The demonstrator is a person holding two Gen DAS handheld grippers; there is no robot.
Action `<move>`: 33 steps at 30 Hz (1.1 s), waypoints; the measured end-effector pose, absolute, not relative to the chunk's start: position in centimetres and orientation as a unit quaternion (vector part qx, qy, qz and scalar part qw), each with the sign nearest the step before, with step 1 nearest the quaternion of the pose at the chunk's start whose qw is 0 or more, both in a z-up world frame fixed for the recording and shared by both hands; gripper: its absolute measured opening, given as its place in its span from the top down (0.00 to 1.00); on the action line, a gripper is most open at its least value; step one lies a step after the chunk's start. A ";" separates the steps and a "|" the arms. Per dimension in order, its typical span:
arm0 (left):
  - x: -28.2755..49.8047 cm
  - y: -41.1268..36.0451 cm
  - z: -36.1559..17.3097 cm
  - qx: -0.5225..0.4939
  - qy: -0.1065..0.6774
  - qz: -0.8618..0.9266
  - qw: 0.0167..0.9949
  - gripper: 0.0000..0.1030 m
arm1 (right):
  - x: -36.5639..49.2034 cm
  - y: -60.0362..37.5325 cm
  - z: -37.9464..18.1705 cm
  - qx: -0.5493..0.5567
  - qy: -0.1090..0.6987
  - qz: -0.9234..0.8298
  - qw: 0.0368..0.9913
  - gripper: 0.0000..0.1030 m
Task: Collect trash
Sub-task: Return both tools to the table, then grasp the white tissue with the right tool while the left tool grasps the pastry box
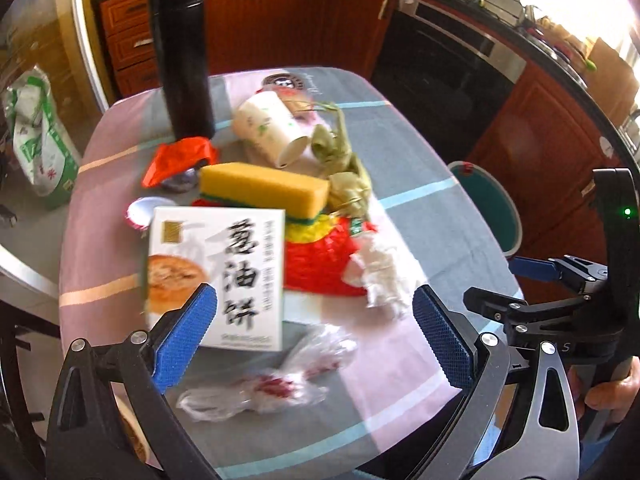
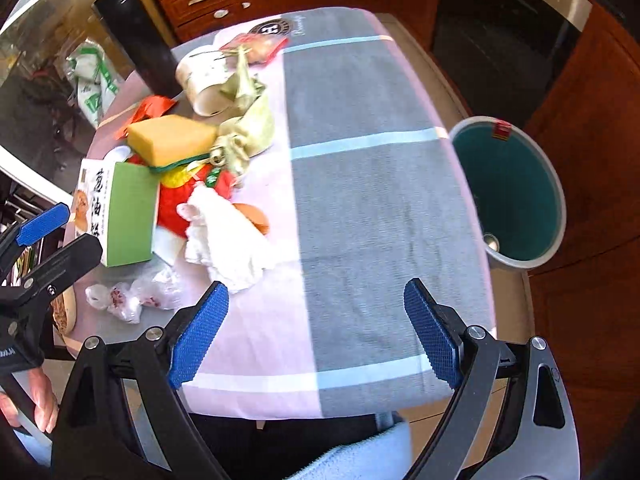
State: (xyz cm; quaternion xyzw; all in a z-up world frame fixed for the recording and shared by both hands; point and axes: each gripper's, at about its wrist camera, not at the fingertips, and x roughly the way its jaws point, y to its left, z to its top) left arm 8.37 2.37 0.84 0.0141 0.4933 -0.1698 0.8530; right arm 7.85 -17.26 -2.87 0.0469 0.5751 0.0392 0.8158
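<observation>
Trash lies in a pile on the table's left half: a white and green food box [image 1: 216, 276] [image 2: 120, 212], a crumpled white tissue [image 1: 380, 276] [image 2: 228, 236], a clear plastic bag [image 1: 264, 384] [image 2: 136, 296], a tipped paper cup [image 1: 272, 128] [image 2: 208, 84], green leaf wrappers [image 1: 344, 168] [image 2: 248, 128], a red wrapper [image 1: 180, 158]. A green bin [image 2: 512, 192] [image 1: 488, 204] stands on the floor to the right. My left gripper [image 1: 314, 334] is open over the plastic bag, near the box. My right gripper [image 2: 316, 332] is open above the table's front edge, empty.
A yellow sponge [image 1: 264, 188] [image 2: 172, 140] lies on a red and yellow mesh item [image 1: 320, 256]. A tall black flask [image 1: 182, 56] [image 2: 132, 36] stands at the back. The checked tablecloth [image 2: 376, 208] covers the table. Wooden cabinets and an oven [image 1: 444, 64] lie behind.
</observation>
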 end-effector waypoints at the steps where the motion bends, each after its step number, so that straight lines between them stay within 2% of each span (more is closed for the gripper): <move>1: 8.4 3.6 0.6 0.010 0.495 -0.161 0.854 0.04 | 7.9 -16.2 -3.2 0.041 0.578 0.046 0.813 0.17; 8: 8.4 9.9 -1.9 -0.001 0.515 -0.117 0.849 0.04 | 7.9 -11.1 -4.9 0.017 0.601 0.075 0.796 0.17; 13: 9.1 12.1 -3.2 -0.012 0.528 -0.111 0.842 0.04 | 8.7 -11.2 -5.1 0.006 0.604 0.053 0.795 0.17; 29: 12.4 11.0 -4.4 -0.010 0.523 -0.182 0.833 0.04 | 13.6 -12.3 -8.5 0.046 0.610 0.040 0.790 0.19; 30: 12.4 10.8 -4.5 -0.014 0.524 -0.189 0.830 0.04 | 13.5 -12.3 -8.8 0.053 0.612 0.046 0.787 0.29; 31: 12.3 10.5 -4.6 -0.018 0.526 -0.195 0.827 0.04 | 13.3 -12.3 -9.0 0.060 0.616 0.053 0.783 0.49; 33: 12.0 9.8 -4.9 -0.021 0.531 -0.208 0.821 0.04 | 12.8 -12.3 -9.0 0.056 0.613 0.056 0.786 0.68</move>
